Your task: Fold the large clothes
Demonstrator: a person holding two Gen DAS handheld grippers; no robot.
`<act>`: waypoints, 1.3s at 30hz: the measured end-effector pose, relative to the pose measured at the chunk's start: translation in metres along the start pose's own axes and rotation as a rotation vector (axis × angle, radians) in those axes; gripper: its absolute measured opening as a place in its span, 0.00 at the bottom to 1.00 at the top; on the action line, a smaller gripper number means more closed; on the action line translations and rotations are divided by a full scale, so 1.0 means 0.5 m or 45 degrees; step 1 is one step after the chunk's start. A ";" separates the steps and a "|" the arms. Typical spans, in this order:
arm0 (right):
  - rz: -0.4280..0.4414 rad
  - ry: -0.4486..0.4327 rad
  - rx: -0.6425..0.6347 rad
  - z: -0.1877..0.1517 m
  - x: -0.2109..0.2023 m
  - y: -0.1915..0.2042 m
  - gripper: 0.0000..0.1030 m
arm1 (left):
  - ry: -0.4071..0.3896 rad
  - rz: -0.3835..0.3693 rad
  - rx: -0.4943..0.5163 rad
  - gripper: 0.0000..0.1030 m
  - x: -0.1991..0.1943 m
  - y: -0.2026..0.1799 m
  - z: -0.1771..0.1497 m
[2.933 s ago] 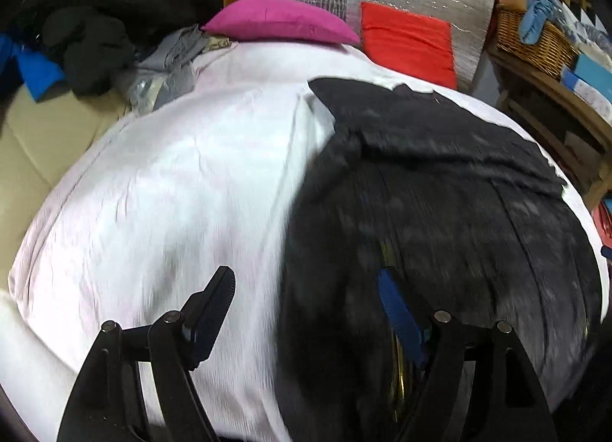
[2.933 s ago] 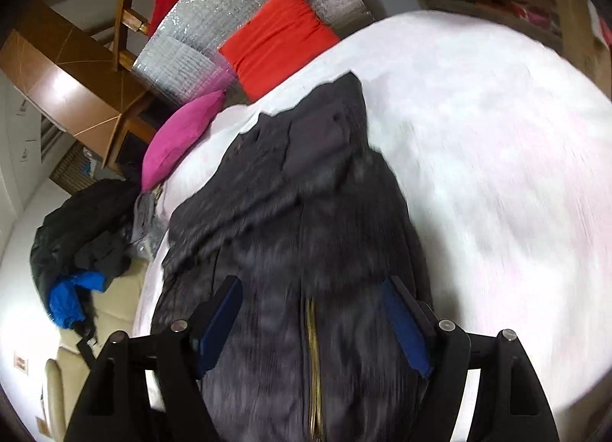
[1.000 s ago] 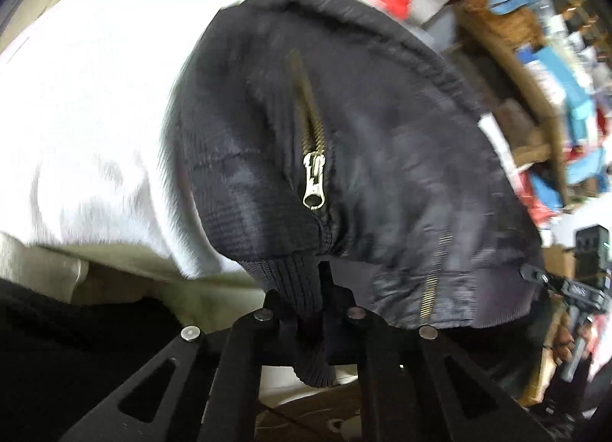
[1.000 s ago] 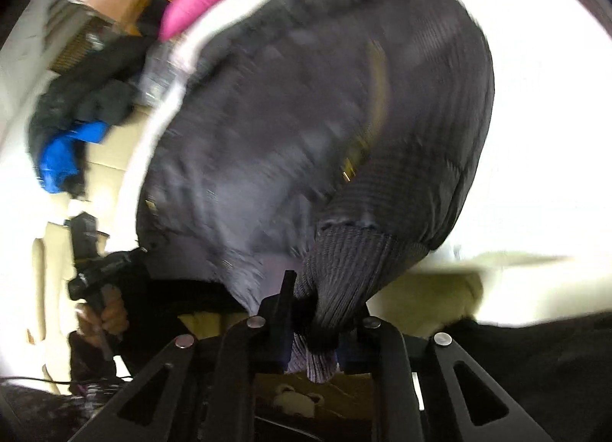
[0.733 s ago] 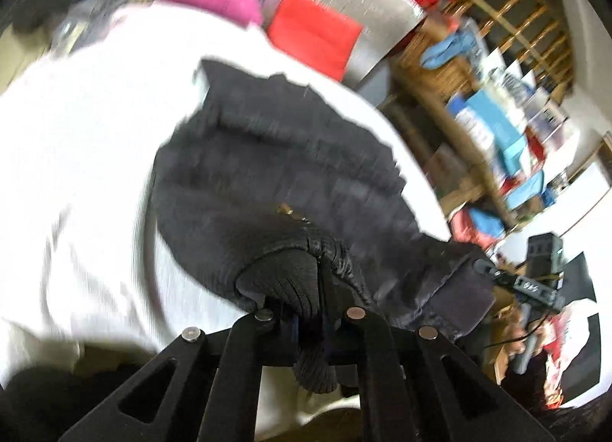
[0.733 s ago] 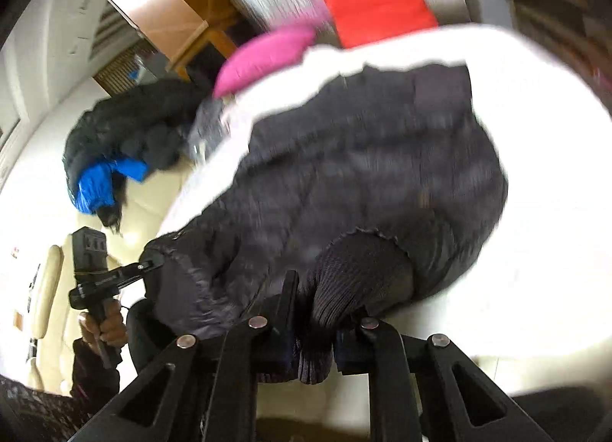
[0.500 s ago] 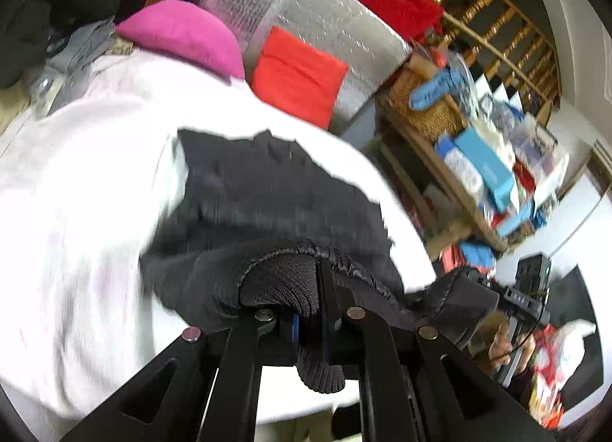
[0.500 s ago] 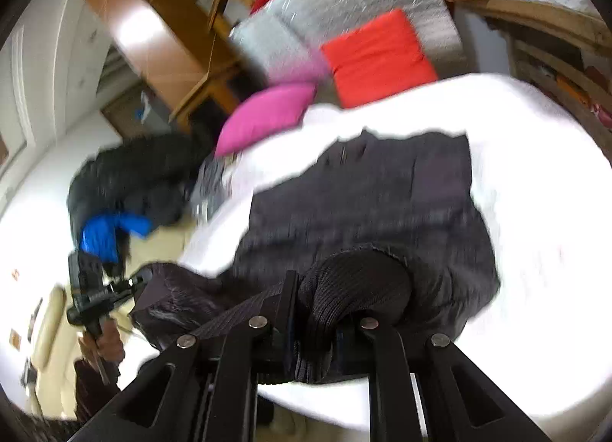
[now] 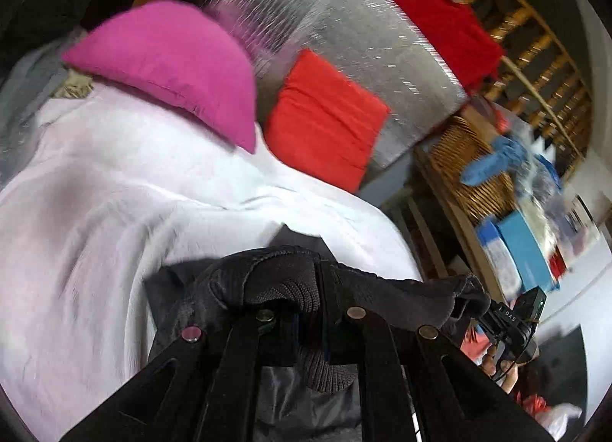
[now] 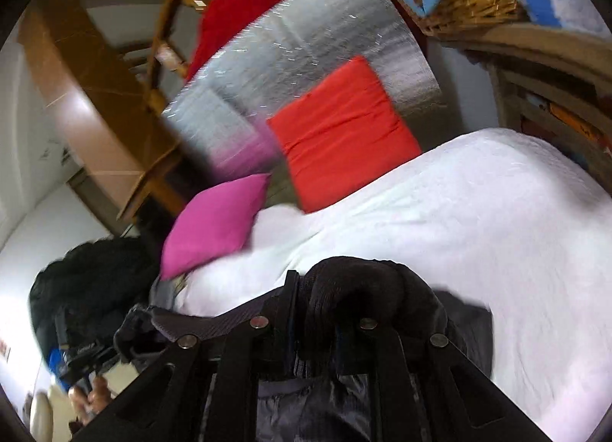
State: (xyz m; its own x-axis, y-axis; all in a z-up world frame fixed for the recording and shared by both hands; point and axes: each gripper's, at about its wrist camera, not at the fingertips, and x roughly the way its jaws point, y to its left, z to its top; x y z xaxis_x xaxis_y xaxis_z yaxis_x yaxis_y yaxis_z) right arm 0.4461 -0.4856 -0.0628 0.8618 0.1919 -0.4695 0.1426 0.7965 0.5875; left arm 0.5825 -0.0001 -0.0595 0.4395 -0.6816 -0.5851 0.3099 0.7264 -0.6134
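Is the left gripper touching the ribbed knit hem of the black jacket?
Touching. In the left wrist view the left gripper has its jaws shut on the ribbed knit hem of the black jacket, the fabric bunching over and below them.

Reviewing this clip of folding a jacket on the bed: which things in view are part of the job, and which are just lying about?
Part of the job:
- black jacket, ribbed hem pinched by both grippers
- left gripper, shut on it
- right gripper, shut on it
- white bed sheet, the folding surface

Just lying about:
- pink pillow
- red cushion
- silver foil mat
- wicker basket
- dark clothes pile
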 end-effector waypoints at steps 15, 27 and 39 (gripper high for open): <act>-0.143 0.210 0.402 -0.025 0.412 -0.250 0.16 | 0.153 0.193 -0.144 0.13 0.348 0.212 0.009; 0.080 -0.111 0.434 -0.022 0.079 -0.230 0.94 | -0.295 0.229 -0.090 0.85 0.031 0.117 -0.060; 0.185 0.018 0.448 -0.278 -0.138 -0.181 0.94 | -0.237 0.280 -0.184 0.85 -0.110 0.089 -0.377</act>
State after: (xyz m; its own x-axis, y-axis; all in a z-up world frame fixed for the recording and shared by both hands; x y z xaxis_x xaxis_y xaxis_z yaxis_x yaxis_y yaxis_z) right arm 0.3062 -0.4913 -0.1753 0.8788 0.2983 -0.3725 0.1803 0.5151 0.8379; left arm 0.4131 0.0531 -0.1546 0.6336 -0.4722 -0.6128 0.0737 0.8253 -0.5598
